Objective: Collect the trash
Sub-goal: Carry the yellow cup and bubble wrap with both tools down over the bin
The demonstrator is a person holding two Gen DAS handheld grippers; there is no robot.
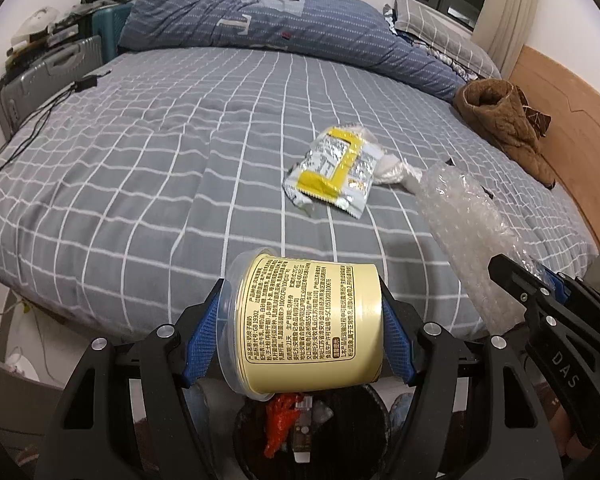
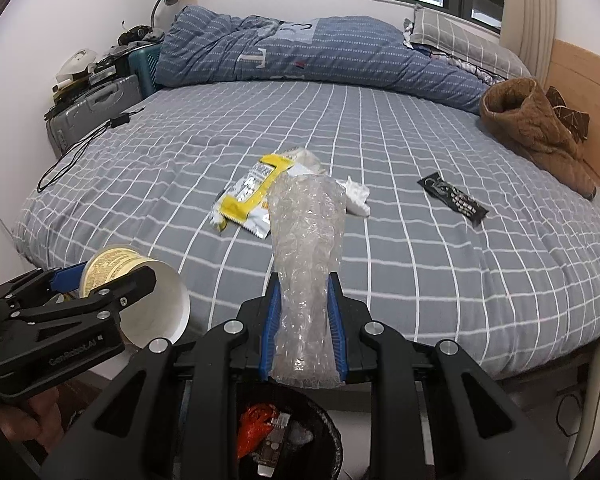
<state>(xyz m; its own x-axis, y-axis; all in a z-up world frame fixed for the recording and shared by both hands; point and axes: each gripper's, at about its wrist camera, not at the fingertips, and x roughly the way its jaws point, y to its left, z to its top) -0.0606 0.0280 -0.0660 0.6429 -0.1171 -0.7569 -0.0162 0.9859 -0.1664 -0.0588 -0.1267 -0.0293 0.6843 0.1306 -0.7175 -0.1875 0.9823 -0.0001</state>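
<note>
My left gripper [image 1: 300, 320] is shut on a pale yellow cup [image 1: 308, 320] lying sideways between its blue pads; the right wrist view shows that cup [image 2: 148, 300] with its white open mouth. My right gripper [image 2: 304, 316] is shut on a roll of clear bubble wrap [image 2: 306, 248], which also appears at the right of the left wrist view [image 1: 464, 232]. Both hang over a black trash bin [image 2: 332, 436] holding a red wrapper [image 2: 254, 426]. On the bed lie a yellow-and-silver snack bag [image 1: 336, 168], a white crumpled tissue [image 2: 358, 196] and a black sachet [image 2: 454, 198].
The grey checked bed [image 1: 140, 168] has a blue duvet [image 1: 260, 20] heaped at its far side and a brown garment [image 1: 504, 124] by the wooden headboard [image 1: 572, 128]. A black cable [image 1: 32, 120] trails off the left edge. Suitcases [image 1: 48, 76] stand beyond.
</note>
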